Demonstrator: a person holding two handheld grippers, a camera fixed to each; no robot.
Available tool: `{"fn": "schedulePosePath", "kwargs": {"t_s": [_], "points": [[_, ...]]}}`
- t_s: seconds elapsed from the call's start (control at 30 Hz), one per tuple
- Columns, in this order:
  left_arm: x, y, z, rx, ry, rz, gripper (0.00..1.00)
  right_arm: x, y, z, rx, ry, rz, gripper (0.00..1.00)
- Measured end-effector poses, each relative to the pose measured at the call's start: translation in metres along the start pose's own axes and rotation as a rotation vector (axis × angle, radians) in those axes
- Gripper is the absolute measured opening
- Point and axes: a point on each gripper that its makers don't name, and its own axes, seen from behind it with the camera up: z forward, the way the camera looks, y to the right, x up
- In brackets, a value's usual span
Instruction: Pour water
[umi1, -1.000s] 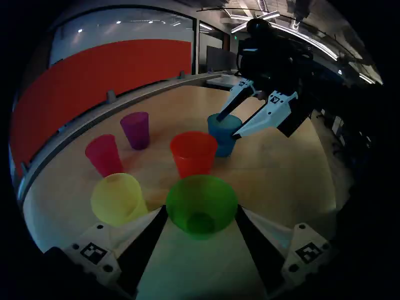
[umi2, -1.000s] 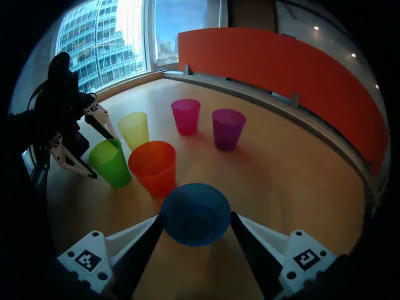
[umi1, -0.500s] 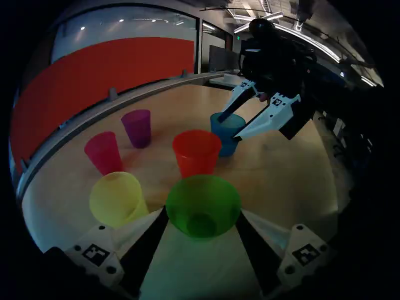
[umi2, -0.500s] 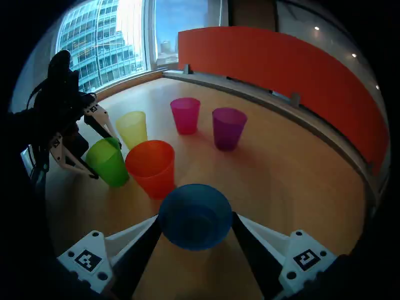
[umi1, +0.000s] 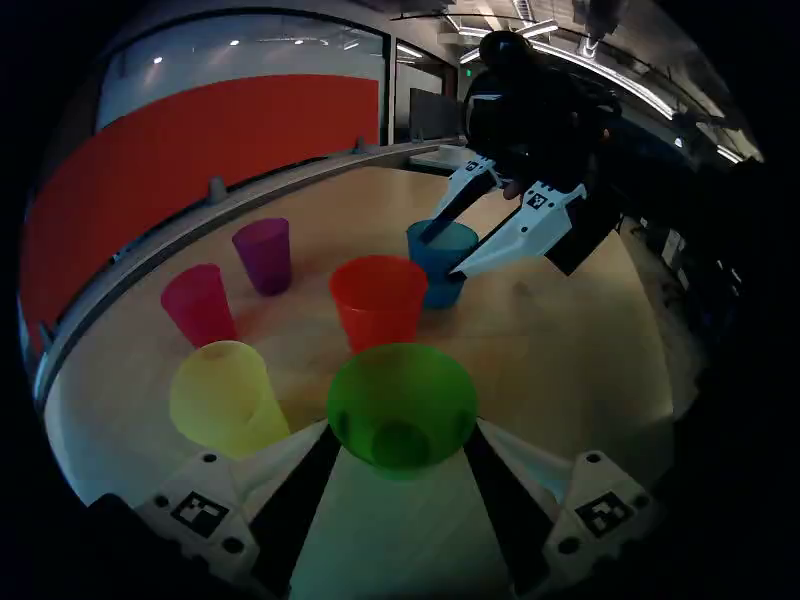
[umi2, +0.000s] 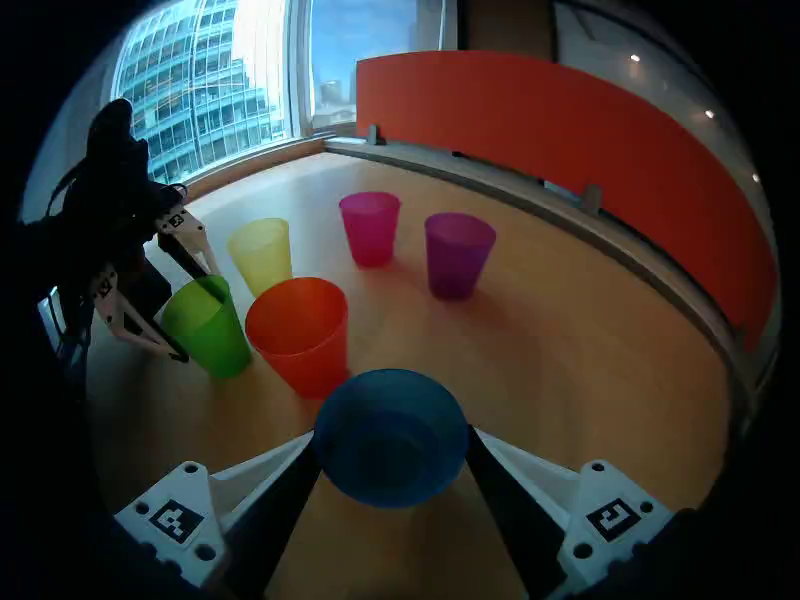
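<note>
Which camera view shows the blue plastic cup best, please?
The right gripper view: the blue plastic cup fills the gap between the fingers of the right gripper, its mouth open to the camera. The left gripper view shows it small, farther off, beyond the orange plastic cup, between those same fingers.

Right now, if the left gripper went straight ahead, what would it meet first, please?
Probably the orange cup, standing just beyond the green cup held in the left gripper; the exact gap between the cups is hard to judge.

The path between the green cup (umi1: 402, 405) and blue cup (umi2: 390, 435) is being partly blocked by the orange cup (umi2: 298, 330); open table (umi2: 600, 380) is being left free beside the purple cup (umi2: 458, 253).
</note>
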Motion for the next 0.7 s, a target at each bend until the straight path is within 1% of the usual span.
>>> {"fn": "schedulePosePath", "kwargs": {"t_s": [0.17, 0.27, 0.33, 0.6, 0.7], "points": [[0.002, 0.001, -0.002, -0.005, 0.012, -0.012, 0.83, 0.000, -0.001, 0.001, 0.005, 0.002, 0.005, 1.00], [0.003, -0.001, -0.004, -0.001, 0.018, -0.015, 0.83, 0.000, -0.003, 0.001, 0.012, 0.003, 0.005, 0.94], [0.004, -0.002, -0.005, 0.003, 0.021, -0.016, 0.83, 0.000, -0.003, 0.001, 0.013, 0.005, 0.002, 0.92], [0.005, -0.001, -0.010, 0.007, 0.030, -0.028, 0.83, -0.001, -0.003, -0.002, 0.003, 0.015, -0.016, 0.90], [0.008, -0.001, -0.014, 0.011, 0.039, -0.031, 0.83, -0.001, -0.004, -0.004, 0.001, 0.019, -0.012, 0.90]]}}
